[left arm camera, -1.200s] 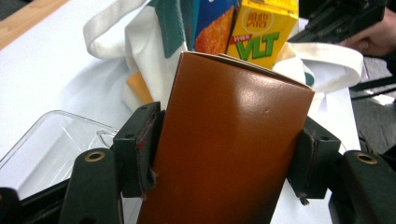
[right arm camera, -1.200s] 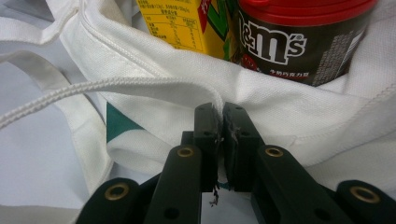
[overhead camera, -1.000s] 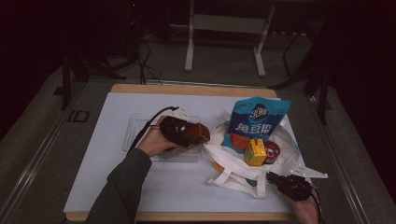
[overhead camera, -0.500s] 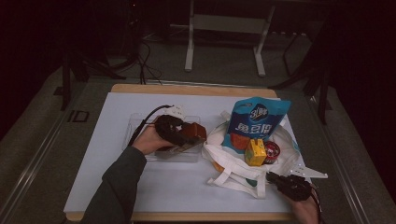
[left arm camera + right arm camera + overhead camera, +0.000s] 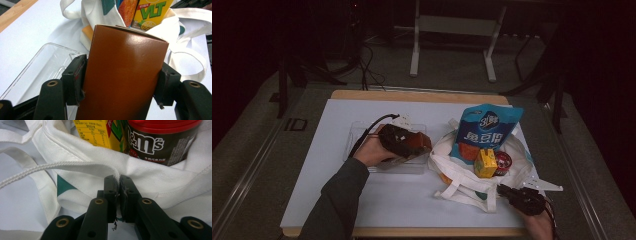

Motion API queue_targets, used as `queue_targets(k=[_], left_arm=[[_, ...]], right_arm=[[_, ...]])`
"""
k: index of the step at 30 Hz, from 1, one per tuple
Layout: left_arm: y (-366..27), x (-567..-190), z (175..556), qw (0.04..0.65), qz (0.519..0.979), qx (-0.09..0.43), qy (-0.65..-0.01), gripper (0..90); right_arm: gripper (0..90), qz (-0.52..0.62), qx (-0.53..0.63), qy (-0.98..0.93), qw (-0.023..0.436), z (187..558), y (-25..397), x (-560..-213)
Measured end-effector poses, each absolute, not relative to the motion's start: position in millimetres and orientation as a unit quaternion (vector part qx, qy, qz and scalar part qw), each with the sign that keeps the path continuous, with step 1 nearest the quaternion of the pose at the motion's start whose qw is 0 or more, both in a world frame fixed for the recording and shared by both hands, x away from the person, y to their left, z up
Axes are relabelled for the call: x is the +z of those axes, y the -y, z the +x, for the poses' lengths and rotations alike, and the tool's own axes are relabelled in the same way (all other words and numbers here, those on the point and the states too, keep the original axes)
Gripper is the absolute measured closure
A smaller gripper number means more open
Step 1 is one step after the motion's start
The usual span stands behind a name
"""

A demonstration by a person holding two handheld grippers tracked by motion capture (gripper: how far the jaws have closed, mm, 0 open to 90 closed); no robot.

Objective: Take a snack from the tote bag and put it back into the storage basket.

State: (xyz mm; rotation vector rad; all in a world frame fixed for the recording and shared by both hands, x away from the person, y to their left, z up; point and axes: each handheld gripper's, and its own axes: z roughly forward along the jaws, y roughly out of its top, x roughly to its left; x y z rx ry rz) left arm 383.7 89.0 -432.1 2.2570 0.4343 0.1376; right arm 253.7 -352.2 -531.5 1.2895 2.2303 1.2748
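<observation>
Brown box (image 5: pixel 125 57): clamped between the jaws of the left gripper (image 5: pixel 121 83), pads pressed flat on its two long sides, top end pointing ahead of the jaws. Held off the worktop (image 5: pixel 337 130), with the clear tray (image 5: pixel 37 67) under and to the left of the jaws and the tote bag (image 5: pixel 150 175) just ahead of them.

Right gripper (image 5: pixel 117 185): jaws shut tight on the white hem of the bag, a fold of cloth pinched between the pads. Just beyond those jaws, inside the bag, a yellow VLT carton (image 5: pixel 150 12) and a red-lidded M&M's tub (image 5: pixel 160 142); farther back, an upright blue snack pouch (image 5: pixel 487 127).

Probably the loading of the box into the bag, with the mouth kept open by the pinch on the hem.

To do it well:
- Hold the squeeze on the box steady; glossy card, likely to slide if loosened.
- Lift the pinched hem up and away from the left jaws, to widen the gap on the near side of the bag.
- Lead with the far end of the box and aim beside the VLT carton, not onto it.
- Go in slowly; watch for the loose handle loops below the jaws.
- Release only once the box rests on something inside.
</observation>
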Motion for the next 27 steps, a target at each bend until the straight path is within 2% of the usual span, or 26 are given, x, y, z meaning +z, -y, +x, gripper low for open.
queue_targets(k=[7,18,23,24,27], left_arm=[[-95,-431,386,0.413,0.892,0.048,-0.177,37.3],[-102,-432,386,0.423,0.894,0.006,-0.15,36.4],[-100,-433,386,0.412,0.897,0.021,-0.16,36.6],[-96,-436,385,0.379,0.909,0.052,-0.165,36.9],[-91,-442,383,0.348,0.923,0.062,-0.151,37.1]], right_arm=[[84.1,0.445,0.44,-0.769,0.133,254,352,-532],[83.8,0.445,0.441,-0.768,0.132,254,352,-532],[83.8,0.444,0.442,-0.768,0.133,254,352,-532],[83.8,0.444,0.442,-0.768,0.133,254,352,-532],[83.8,0.444,0.442,-0.768,0.133,254,352,-532]])
